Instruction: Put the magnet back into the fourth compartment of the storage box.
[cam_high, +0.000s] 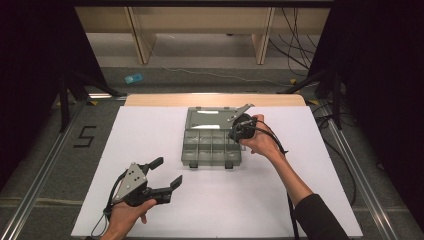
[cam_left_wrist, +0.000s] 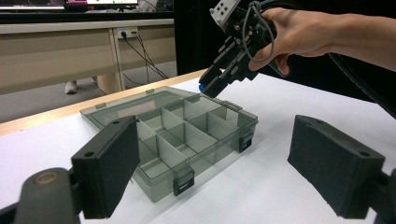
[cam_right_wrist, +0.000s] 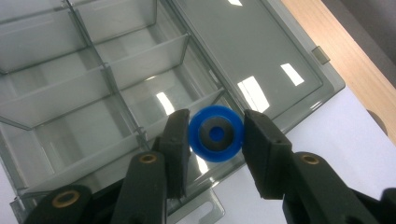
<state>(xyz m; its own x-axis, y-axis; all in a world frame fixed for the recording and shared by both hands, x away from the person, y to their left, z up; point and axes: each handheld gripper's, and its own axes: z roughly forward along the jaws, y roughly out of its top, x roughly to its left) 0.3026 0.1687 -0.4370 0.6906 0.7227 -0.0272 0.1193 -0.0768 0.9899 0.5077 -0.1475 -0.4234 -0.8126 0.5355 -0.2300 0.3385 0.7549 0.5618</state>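
**Placing the blue ring into the organiser box**

My right gripper (cam_right_wrist: 215, 135) holds a small blue ring (cam_right_wrist: 215, 133) with a dark centre, its fingers (cam_right_wrist: 176, 140) closed on the ring's two sides. It hangs over the far right corner of the clear compartment box (cam_high: 212, 145), close to the hinge where the open lid (cam_high: 210, 119) lies flat on the white worktop (cam_high: 150, 130). The compartments I can see look empty.

My left gripper (cam_high: 159, 176) rests low near the front left of the worktop, fingers (cam_left_wrist: 109, 168) spread wide, holding nothing, well apart from the box.

Judged step: drop the ring into a corner cell. To do it well I would centre the ring over one cell, clear of the divider walls and the hinge edge, lower it before releasing so it does not bounce or roll out, and part the fingers only a little

Risk: the light box may shift if nudged; the left gripper could steady its front edge
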